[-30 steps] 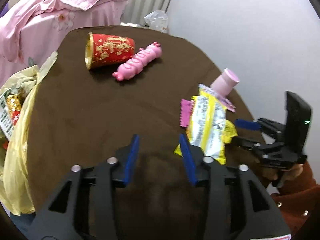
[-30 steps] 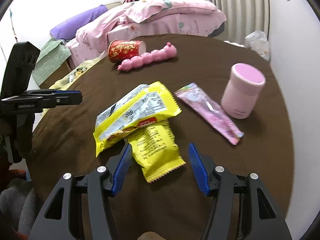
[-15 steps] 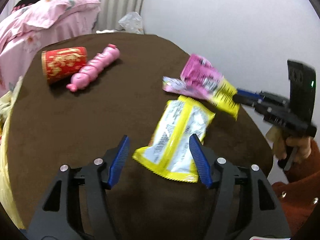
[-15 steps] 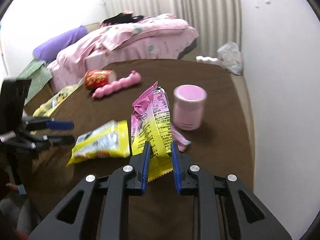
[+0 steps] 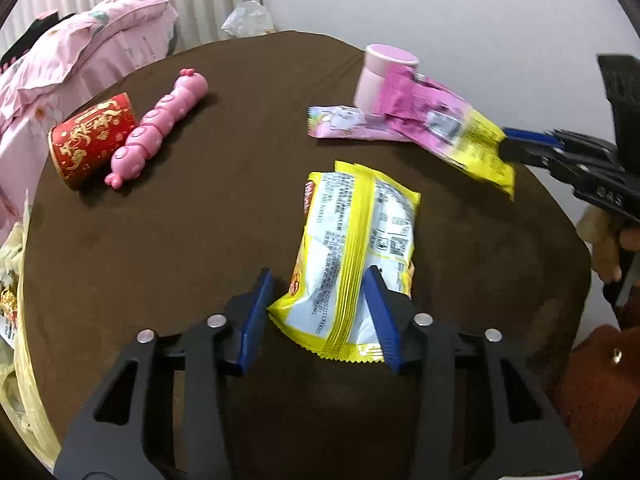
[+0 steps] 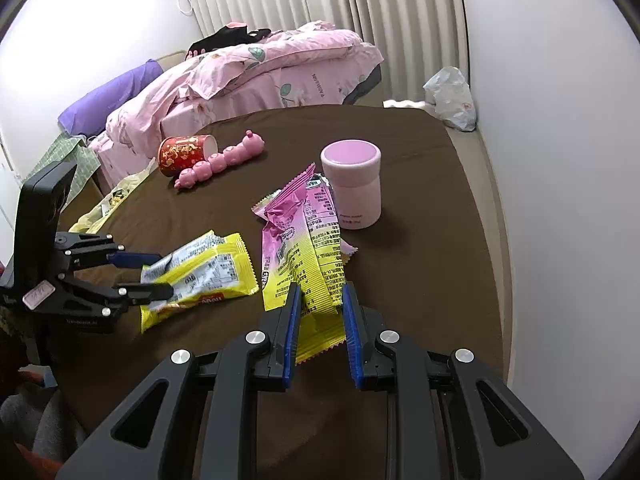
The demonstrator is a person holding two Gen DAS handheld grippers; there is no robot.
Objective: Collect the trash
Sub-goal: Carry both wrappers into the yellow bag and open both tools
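— What do your tools look like from up close?

— Your left gripper [image 5: 320,312] is a matte black frame with triangular cut-outs in each arm, round silver screw heads along the top, and ridged blue pads lining its jaws. A pink label peeks out at the frame's lower edge. Your right gripper [image 6: 320,322] is built the same way.

— And seen from across?

— Each carries an upright black block on top; faint lettering is moulded into the side, too blurred to read.

— What are you wearing?

— A rust-red sleeve [image 5: 596,384] with a small metal stud.
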